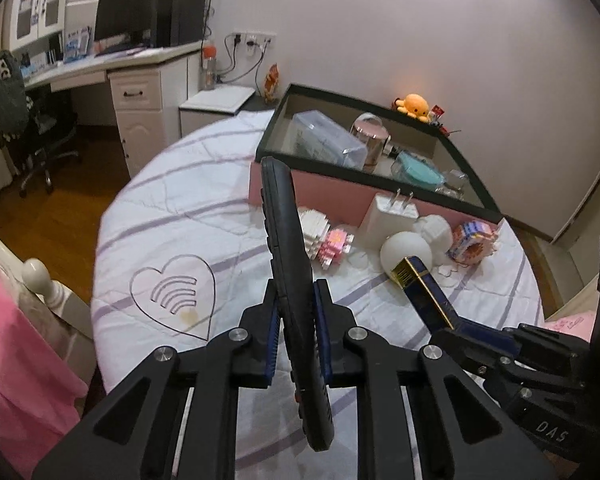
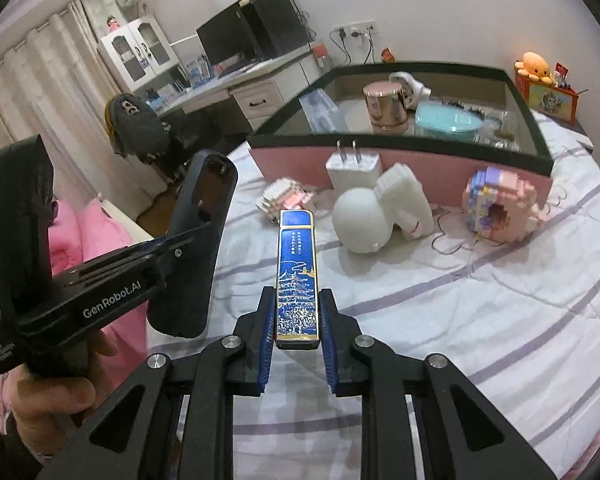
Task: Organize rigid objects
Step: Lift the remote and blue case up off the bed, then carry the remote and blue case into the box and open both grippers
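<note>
My left gripper (image 1: 296, 308) is shut on a black remote control (image 1: 288, 240) held on edge above the bed; it also shows in the right wrist view (image 2: 200, 248), back side out with its battery bay uncovered. My right gripper (image 2: 298, 312) is shut on a slim blue and gold box (image 2: 296, 276), also seen in the left wrist view (image 1: 424, 292). On the bedspread ahead lie a white charger plug (image 2: 354, 170), a white round figure (image 2: 362, 220), a white block figure (image 2: 404, 200), a pastel brick model (image 2: 500, 208) and a small pink brick model (image 2: 286, 198).
A pink box with a dark rim (image 2: 400, 168) sits on the bed behind the objects, holding a copper tin (image 2: 384, 106), a teal lid (image 2: 448, 120) and a clear plastic case (image 1: 324, 140). A desk with a monitor (image 1: 124, 20) and a chair (image 1: 16, 120) stand at left.
</note>
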Tool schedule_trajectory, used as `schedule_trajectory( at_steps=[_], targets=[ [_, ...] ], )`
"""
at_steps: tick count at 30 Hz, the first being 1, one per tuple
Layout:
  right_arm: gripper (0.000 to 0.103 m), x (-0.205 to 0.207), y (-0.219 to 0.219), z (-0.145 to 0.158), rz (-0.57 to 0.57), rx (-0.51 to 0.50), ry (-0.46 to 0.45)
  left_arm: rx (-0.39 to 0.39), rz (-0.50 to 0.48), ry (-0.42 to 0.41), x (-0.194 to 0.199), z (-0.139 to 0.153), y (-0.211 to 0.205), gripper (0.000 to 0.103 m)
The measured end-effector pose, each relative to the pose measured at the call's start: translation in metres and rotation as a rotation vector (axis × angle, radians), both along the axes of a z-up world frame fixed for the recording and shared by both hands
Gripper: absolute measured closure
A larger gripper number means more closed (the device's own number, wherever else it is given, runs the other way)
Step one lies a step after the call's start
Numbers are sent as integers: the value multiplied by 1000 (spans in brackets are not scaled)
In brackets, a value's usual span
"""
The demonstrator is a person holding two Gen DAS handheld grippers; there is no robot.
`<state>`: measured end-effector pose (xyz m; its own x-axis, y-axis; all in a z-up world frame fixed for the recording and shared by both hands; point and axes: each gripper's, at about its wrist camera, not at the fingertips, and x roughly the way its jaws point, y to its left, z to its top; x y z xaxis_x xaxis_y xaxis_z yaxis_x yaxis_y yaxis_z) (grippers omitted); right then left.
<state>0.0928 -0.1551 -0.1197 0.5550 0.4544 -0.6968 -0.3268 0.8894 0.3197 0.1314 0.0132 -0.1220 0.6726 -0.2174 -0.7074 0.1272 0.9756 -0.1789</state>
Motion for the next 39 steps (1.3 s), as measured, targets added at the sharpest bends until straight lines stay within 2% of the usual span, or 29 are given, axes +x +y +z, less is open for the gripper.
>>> schedule_trajectory(
  at_steps=[10,17,23,28,32,39],
  targets=[
    [82,-2,-10,46,-27,11,-103,31,-45,-118,-1,51,-13,88],
    [82,23,-24,82,-70,-11,-184,55,-80,-177,35,82,-36,87],
    [82,65,-44,98,-128,-36,-216,73,-109,-203,76,96,-59,87],
    [82,106,-60,92,-172,-66,-199,93,-128,-197,118,94,-77,87],
    [82,144,-72,80,-203,-90,-165,112,-138,-170,150,82,-91,87],
    [82,186,-76,52,-228,-136,-95,128,-132,-114,190,56,-99,87]
  ],
)
